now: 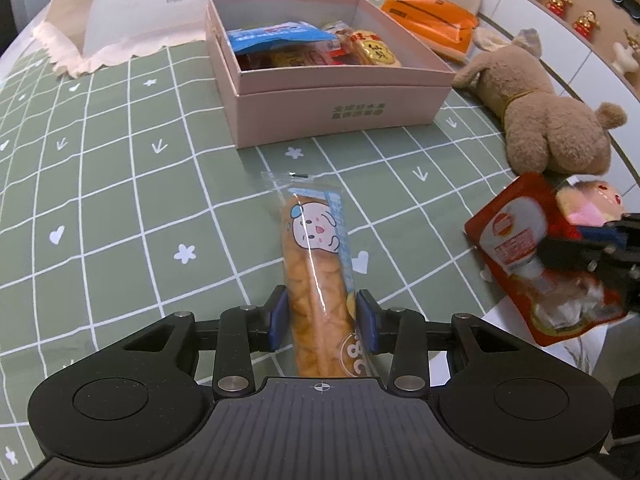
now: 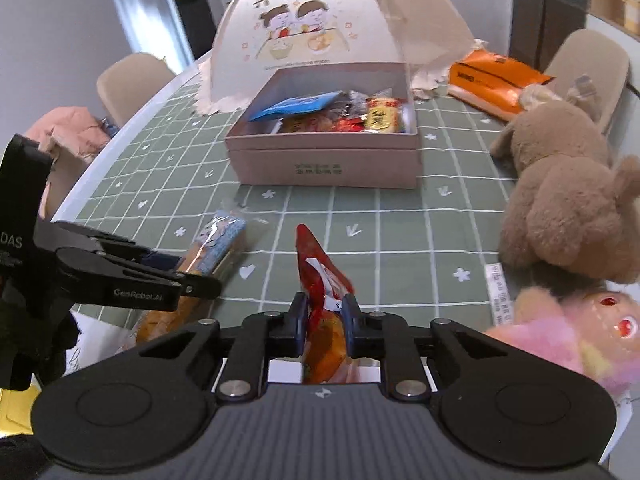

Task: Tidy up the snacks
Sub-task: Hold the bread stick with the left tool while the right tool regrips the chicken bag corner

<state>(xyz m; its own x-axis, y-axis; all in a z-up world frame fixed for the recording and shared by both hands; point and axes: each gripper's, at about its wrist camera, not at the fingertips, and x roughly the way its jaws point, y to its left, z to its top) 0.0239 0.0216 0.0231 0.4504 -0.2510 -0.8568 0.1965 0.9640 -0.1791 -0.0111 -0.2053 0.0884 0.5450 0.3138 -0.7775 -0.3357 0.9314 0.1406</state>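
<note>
— Left gripper (image 1: 323, 322)?
— Clamped on the long biscuit pack (image 1: 318, 276), blue pads (image 1: 279, 320) pressing both sides near its lower end. Pack clear-wrapped, cartoon face printed on it, pointing away toward the pink box (image 1: 340, 110). Whether lifted off the green checked tablecloth (image 1: 120, 200) or resting on it, impossible to tell.
— Right gripper (image 2: 326, 322)?
— Closed on the red pouch (image 2: 324, 280), held edge-on between the fingers, tip aimed at the same box. Seen from the left wrist as a flat red packet at the far right.
— Inside the box?
— Open-topped, well ahead of both grippers. Already loaded: a blue packet (image 1: 280, 36) leaning across the back, yellow-and-red wrapped snacks (image 1: 370, 50) beside it.
— Around it?
— Brown plush toy (image 1: 548, 120) lying to the right of the box. Pink plush (image 2: 580, 332) nearer, just beside the right gripper. Orange package (image 1: 432, 16) at the far right corner. White mesh food cover (image 2: 320, 36) with cartoon children right behind the box.
</note>
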